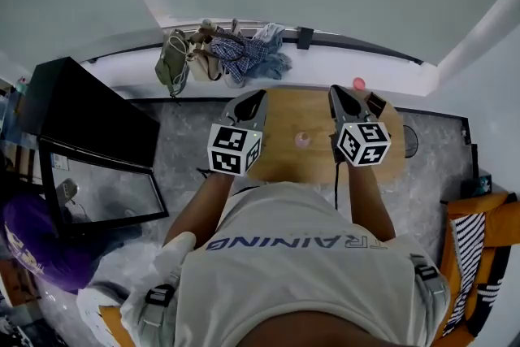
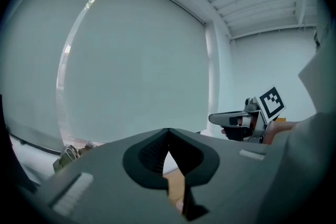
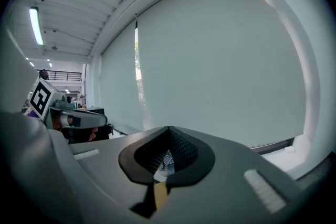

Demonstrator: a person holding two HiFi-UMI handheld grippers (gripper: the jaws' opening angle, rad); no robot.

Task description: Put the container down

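A small pink container (image 1: 302,140) stands on the round wooden table (image 1: 284,162), between the two grippers and apart from both. My left gripper (image 1: 258,97) is held above the table's left side. Its jaws are shut on nothing and point away from me. My right gripper (image 1: 335,92) hovers over the table's right side, also shut and empty. In the left gripper view the jaws (image 2: 168,135) meet at their tips against a pale wall, and the right gripper (image 2: 231,119) shows off to the side. The right gripper view shows its jaws (image 3: 169,131) closed together.
A second small pink thing (image 1: 358,83) sits at the table's far edge. Bags and clothes (image 1: 223,53) lie piled on the ledge behind. A black cabinet (image 1: 81,114) and a glass panel (image 1: 106,191) stand at the left, an orange chair (image 1: 483,256) at the right.
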